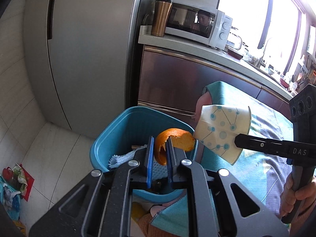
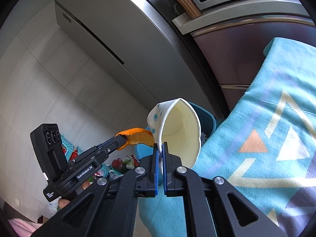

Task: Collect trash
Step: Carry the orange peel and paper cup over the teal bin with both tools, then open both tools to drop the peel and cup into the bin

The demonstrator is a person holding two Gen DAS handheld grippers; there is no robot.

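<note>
Item one, orange peel (image 1: 173,144): you held it clenched between the pads of your left gripper (image 1: 160,158), directly over the open blue bin (image 1: 110,138), presumably so it would fall straight in on release. Item two, paper cup (image 2: 177,130): your right gripper (image 2: 161,158) was pinched shut on its rim wall, the cup tipped sideways just beside the bin's edge and above the patterned cloth (image 2: 266,118), apparently queued for the same drop.
</note>
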